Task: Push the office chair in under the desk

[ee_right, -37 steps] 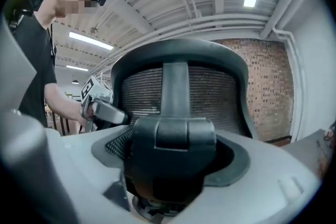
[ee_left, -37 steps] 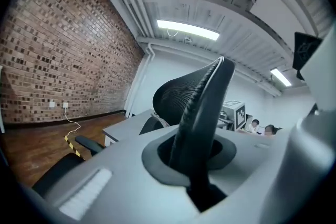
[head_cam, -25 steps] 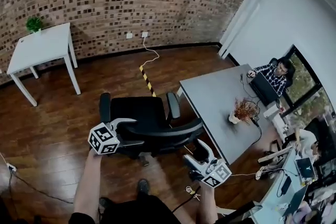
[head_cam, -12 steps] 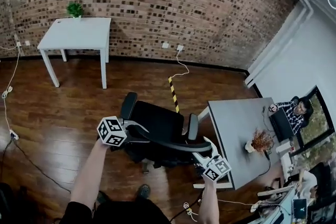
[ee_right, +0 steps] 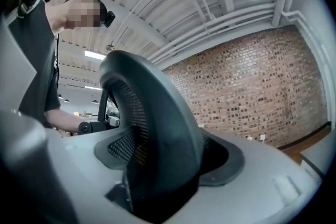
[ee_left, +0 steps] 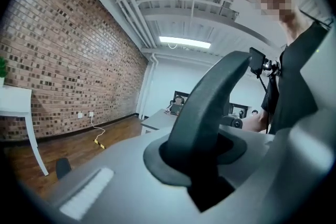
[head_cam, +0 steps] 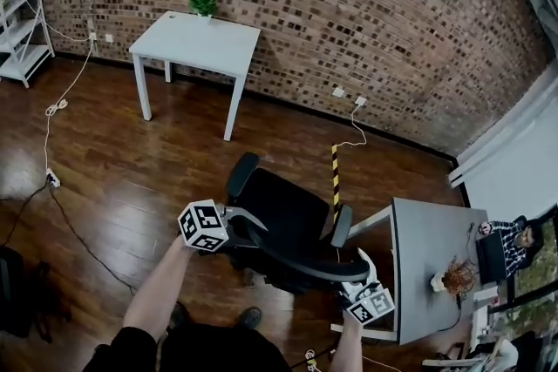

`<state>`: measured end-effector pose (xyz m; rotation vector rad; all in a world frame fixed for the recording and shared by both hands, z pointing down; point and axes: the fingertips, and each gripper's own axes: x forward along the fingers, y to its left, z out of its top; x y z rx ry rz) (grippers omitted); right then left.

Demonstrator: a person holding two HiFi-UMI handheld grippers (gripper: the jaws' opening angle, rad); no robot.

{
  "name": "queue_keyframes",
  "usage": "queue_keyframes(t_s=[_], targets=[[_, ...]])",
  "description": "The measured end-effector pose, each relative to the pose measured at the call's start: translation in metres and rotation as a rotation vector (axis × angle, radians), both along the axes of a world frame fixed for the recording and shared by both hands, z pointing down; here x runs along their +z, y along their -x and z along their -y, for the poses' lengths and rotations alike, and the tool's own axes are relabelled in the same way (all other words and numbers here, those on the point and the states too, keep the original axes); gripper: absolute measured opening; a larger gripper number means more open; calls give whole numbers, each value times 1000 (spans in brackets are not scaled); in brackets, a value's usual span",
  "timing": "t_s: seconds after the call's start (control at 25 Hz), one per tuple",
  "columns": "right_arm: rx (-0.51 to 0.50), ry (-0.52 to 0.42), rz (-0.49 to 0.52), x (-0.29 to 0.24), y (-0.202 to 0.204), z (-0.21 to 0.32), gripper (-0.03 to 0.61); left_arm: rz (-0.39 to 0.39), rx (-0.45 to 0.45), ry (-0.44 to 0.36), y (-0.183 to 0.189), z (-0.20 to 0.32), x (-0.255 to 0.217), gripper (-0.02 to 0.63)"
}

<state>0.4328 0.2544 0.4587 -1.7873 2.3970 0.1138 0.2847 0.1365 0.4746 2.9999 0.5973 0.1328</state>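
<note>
A black office chair (head_cam: 281,209) stands on the wood floor, left of the near corner of a grey desk (head_cam: 433,250). I hold its curved backrest (head_cam: 296,261) at both ends. My left gripper (head_cam: 251,226) has just been closing and is now shut on the left end of the backrest rim (ee_left: 210,102), which fills its jaw gap. The right gripper (head_cam: 360,268) is shut on the right end, where the mesh backrest (ee_right: 157,123) sits deep between its jaws. A white table (head_cam: 197,43) stands by the brick wall, far from the chair.
A small plant (head_cam: 203,3) sits on the white table. A yellow-black strip (head_cam: 334,179) and a cable (head_cam: 51,177) lie on the floor. A metal shelf (head_cam: 17,13) stands far left. The grey desk carries a dried plant (head_cam: 453,277), with a seated person (head_cam: 510,235) beyond it.
The chair has rolled and turned across the floor with both grippers on its back. The left jaws have closed onto the rim. The head view has swung left towards the white table.
</note>
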Motion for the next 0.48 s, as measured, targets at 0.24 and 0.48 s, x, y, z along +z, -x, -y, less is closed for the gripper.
queue_keyframes(t_s=[0.24,0.48], targets=[[-274,25,63,-24,25,15,310,-63,-252,0,54,-10,-37,370],[-479,41,64,7,101,64,281,-80,-492,-20,145,23,-14,410]])
